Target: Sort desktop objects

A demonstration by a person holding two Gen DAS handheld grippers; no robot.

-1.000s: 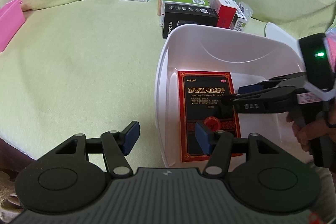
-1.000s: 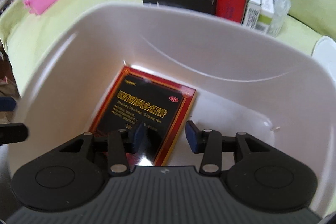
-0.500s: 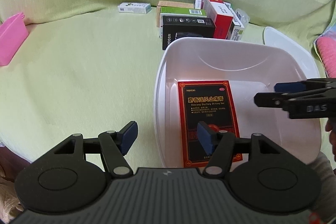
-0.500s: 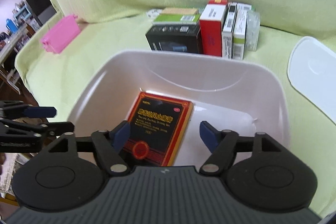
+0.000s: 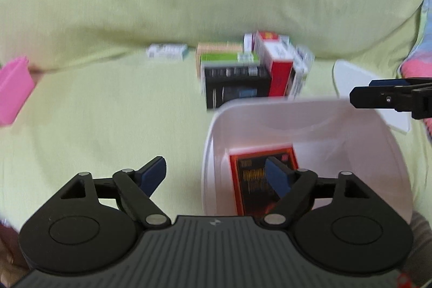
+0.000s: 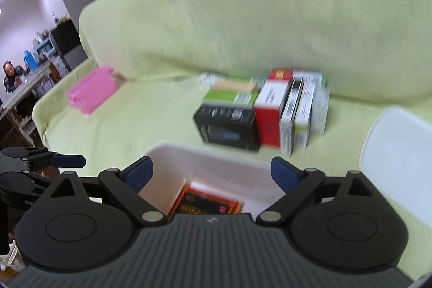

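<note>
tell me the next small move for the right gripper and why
Probably move the right gripper forward toward the cluster of boxes beyond the white bin. Its jaws are open and empty, one red and black box already lies in the bin, and the rest stand unsorted on the green cover.

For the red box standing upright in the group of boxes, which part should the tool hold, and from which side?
Grip the red box at its upper end, descending from above with fingers on its front and back. It stands upright, taller than the black box on one side; white boxes press against the other, so those sides are blocked.
</note>
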